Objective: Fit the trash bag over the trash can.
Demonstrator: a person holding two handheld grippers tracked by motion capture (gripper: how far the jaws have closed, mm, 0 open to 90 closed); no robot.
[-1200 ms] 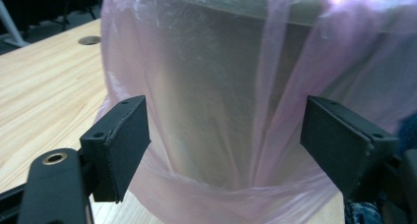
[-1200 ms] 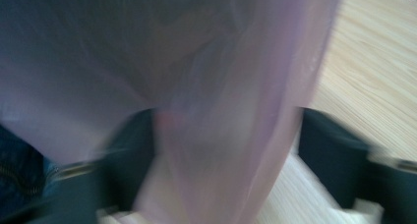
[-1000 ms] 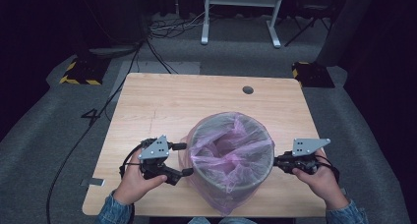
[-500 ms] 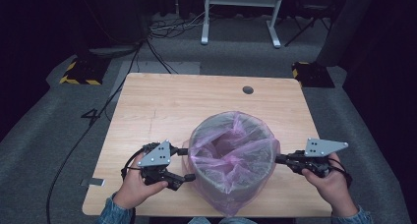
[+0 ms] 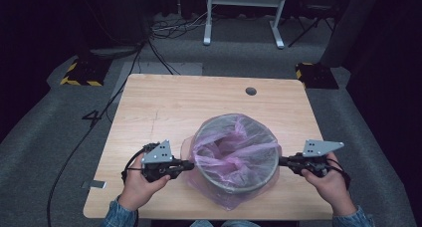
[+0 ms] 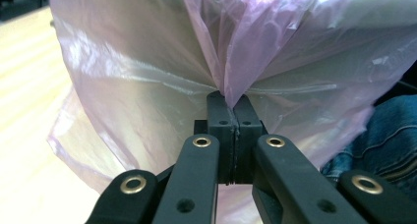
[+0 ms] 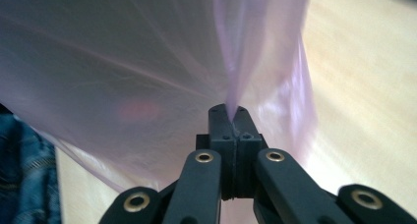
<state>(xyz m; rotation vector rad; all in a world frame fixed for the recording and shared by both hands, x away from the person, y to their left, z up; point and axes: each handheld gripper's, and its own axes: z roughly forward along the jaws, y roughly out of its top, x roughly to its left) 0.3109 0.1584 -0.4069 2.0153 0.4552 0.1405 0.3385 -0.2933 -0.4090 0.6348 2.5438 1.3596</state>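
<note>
A round grey wire-mesh bin [image 5: 238,184] stands on the pale wooden bench [image 5: 164,107] near its front edge, lined with a thin, translucent pink plastic bag [image 5: 234,150] whose skirt spills over the rim and down the outside. The left tool [image 5: 188,164] meets the bin's left side; its jaws have just been closing and now pinch a gathered fold of the bag [image 6: 231,81]. The right tool [image 5: 282,161] comes in opposite, jaws together on another pleat of the film [image 7: 236,94]. Between the two, the bin itself blocks the way. A small dark round hole [image 5: 251,91] sits in the bench further back, well apart. Black cables [image 5: 149,48] trail over the grey floor beyond.
</note>
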